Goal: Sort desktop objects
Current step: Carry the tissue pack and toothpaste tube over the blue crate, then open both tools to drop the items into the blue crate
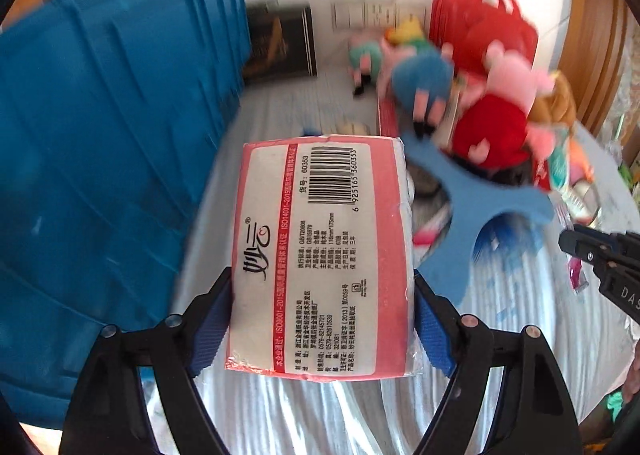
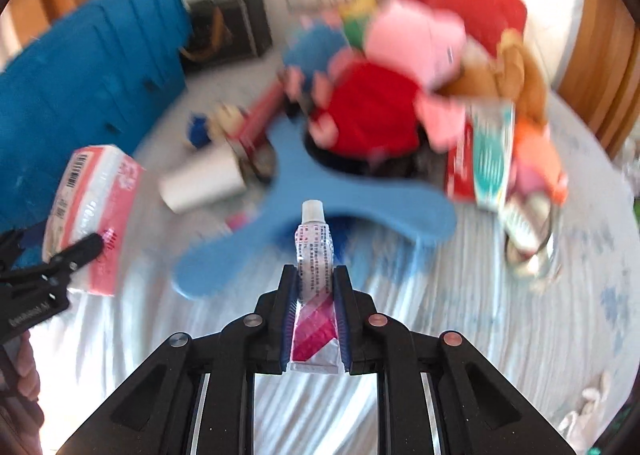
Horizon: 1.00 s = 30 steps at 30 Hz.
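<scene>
My left gripper (image 1: 322, 287) is shut on a pink and white tissue pack (image 1: 320, 255), held above the striped cloth beside the blue crate (image 1: 100, 155). The pack also shows in the right wrist view (image 2: 92, 215), with the left gripper's finger (image 2: 80, 251) on it. My right gripper (image 2: 316, 275) is shut on a small pink and white tube (image 2: 314, 279) with a white cap, pointing away. The right gripper also shows at the right edge of the left wrist view (image 1: 600, 259).
A pile of plush toys (image 1: 480, 95), a red bag (image 1: 488, 19), a blue foam cut-out (image 1: 480, 207), a white roll (image 2: 200, 183), toothpaste boxes (image 2: 488, 151) and a dark box (image 1: 280, 43) lie on the striped cloth (image 2: 480, 315).
</scene>
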Available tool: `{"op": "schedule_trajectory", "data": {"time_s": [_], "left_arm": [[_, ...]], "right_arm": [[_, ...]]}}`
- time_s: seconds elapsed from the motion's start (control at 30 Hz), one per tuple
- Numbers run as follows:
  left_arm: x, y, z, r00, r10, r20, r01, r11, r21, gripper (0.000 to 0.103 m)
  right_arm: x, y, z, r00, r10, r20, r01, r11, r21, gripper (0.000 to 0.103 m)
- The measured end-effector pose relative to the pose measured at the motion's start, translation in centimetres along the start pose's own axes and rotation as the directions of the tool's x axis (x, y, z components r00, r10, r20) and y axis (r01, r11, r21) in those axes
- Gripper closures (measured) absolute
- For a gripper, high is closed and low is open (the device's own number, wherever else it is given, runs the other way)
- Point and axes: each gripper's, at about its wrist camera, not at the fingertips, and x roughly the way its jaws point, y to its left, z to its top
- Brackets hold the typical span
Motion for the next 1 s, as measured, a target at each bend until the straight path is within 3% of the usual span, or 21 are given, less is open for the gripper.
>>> {"op": "schedule_trajectory", "data": {"time_s": [0.13, 0.27, 0.47, 0.6, 0.7, 0.83, 0.9, 1.0], "left_arm": [[-4.2, 0.8, 1.7, 0.992, 0.003, 0.125, -0.002, 1.000, -0.005, 0.022], [-9.2, 2.6, 2.8, 0.965, 0.012, 0.261, -0.007, 1.000, -0.020, 0.022], [-15.7, 6.6, 4.2, 0.899, 0.060, 0.434, -0.031, 0.997, -0.075, 0.022], [-18.9, 10.5, 4.7, 0.851, 0.139, 0.507, -0.081, 0.988, -0.135, 0.022], [-20.5, 14.0, 4.8, 0.824, 0.202, 0.530, -0.111, 0.974, -0.199, 0.022], [-21.2, 19.3, 4.8, 0.805, 0.296, 0.513, -0.169, 0.945, -0.280, 0.021], [-20.8, 22.2, 4.7, 0.805, 0.337, 0.489, -0.198, 0.929, -0.314, 0.021], [-20.0, 26.5, 4.5, 0.817, 0.377, 0.436, -0.231, 0.908, -0.350, 0.021]], "right_arm": [[-4.3, 1.7, 3.0, 0.990, 0.010, 0.142, -0.003, 0.999, -0.051, 0.085], [-9.0, 5.1, 5.0, 0.963, 0.047, 0.265, -0.019, 0.994, -0.110, 0.085], [-14.9, 11.1, 7.5, 0.904, 0.110, 0.414, -0.020, 0.976, -0.215, 0.085], [-17.7, 15.9, 9.0, 0.854, 0.169, 0.491, -0.024, 0.957, -0.289, 0.085], [-19.0, 20.1, 10.3, 0.821, 0.222, 0.526, -0.034, 0.939, -0.344, 0.085], [-19.2, 25.2, 11.9, 0.796, 0.303, 0.524, -0.085, 0.913, -0.399, 0.085], [-18.8, 28.0, 12.7, 0.790, 0.338, 0.511, -0.109, 0.898, -0.426, 0.085], [-17.7, 32.4, 13.9, 0.799, 0.390, 0.458, -0.158, 0.871, -0.465, 0.085]]}}
